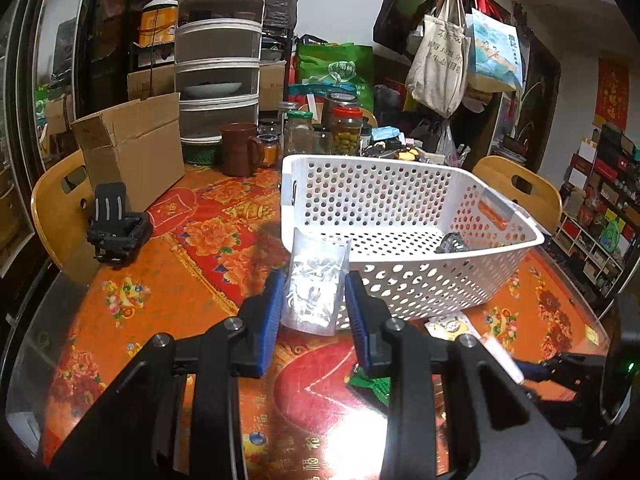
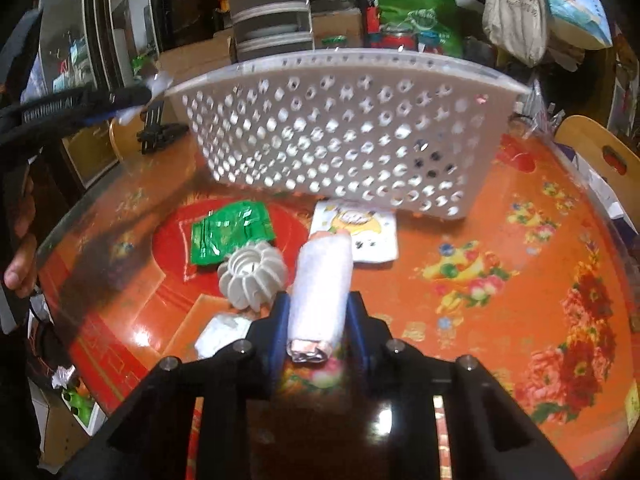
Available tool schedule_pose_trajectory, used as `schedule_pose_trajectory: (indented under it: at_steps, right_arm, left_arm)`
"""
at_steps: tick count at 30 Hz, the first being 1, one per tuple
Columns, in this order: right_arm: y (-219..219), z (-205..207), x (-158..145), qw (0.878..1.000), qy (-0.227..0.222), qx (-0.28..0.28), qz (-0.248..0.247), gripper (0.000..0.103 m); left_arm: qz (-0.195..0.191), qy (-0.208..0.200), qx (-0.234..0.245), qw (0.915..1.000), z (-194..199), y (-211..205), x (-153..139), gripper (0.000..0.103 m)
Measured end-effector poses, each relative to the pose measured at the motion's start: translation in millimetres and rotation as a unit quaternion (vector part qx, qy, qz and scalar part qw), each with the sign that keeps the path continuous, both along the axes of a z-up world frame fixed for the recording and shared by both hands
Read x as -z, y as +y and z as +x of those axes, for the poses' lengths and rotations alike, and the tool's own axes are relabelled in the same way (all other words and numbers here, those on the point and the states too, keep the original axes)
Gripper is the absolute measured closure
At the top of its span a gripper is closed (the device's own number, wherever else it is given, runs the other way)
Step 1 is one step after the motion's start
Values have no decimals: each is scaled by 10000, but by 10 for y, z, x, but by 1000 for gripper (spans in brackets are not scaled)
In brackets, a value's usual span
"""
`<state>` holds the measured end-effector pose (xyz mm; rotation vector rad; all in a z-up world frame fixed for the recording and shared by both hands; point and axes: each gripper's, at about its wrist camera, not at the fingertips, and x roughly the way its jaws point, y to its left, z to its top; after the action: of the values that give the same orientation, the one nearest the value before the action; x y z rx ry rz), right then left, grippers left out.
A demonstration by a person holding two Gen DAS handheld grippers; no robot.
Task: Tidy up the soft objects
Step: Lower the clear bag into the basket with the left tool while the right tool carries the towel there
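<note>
With each tongs gripping one: one basket [image 1: 400, 196], five packets.

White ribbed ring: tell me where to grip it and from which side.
Take the white ribbed ring across its outer rim, coming from above. It lies flat on the table with its hole up; the fins give the pads purchase, and the green packet crowds its far side.

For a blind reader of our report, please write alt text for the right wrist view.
The right gripper grips a white tube between its fingers above an orange floral table. Beyond lie a green packet, a white ribbed piece and a white perforated basket.
</note>
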<state>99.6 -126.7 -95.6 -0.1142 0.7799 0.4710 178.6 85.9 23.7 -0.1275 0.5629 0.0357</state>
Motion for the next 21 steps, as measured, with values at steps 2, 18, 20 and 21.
schedule_pose_trajectory:
  at_steps: [2,18,20,21]
  right_arm:
    - [-78,-11,-82,10000,-82,51,16,76]
    - [-288,221,-1195,9922,-1176,356,224,77]
    - [-251,317,-1320,9909,-1272,390,204,77]
    - [-232,369,-1369,9905,-1301,409,193,77]
  left_arm:
    - [-6,-49,21,10000,-32,-14,-45,74]
    - [123,-257,170,9995,160,-364,-604,74]
    - [181,-235,165,9994,268,-419,-671,74]
    - [210,-212,159,9994,329,-446,-697,74]
